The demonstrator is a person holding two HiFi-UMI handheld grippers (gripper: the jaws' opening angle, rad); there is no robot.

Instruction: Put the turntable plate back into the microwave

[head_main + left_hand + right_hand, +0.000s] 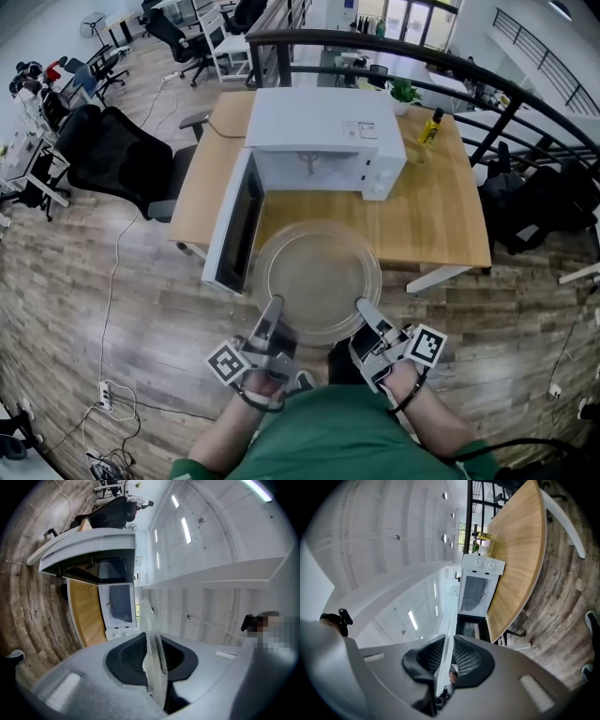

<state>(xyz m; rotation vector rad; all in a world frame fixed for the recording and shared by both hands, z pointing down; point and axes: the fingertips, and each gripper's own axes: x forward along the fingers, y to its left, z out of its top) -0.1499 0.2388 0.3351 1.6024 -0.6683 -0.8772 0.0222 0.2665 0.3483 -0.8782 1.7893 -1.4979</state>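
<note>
The round glass turntable plate (319, 279) hangs level over the table's near edge, in front of the white microwave (323, 136). The microwave's door (234, 225) swings open to the left and its cavity shows. My left gripper (274, 304) is shut on the plate's near-left rim, and my right gripper (365, 306) is shut on its near-right rim. In the left gripper view the plate (151, 634) runs edge-on between the dark pads of the left gripper (152, 663), with the microwave (117, 604) ahead. In the right gripper view the plate (449, 634) is pinched by the right gripper (447, 660), facing the microwave (476, 590).
The wooden table (441, 211) carries a yellow bottle (431, 127) and a small plant (405, 92) at its far right. A black office chair (117, 155) stands to the left and a dark bag (534, 206) to the right. A power strip (105, 394) lies on the floor.
</note>
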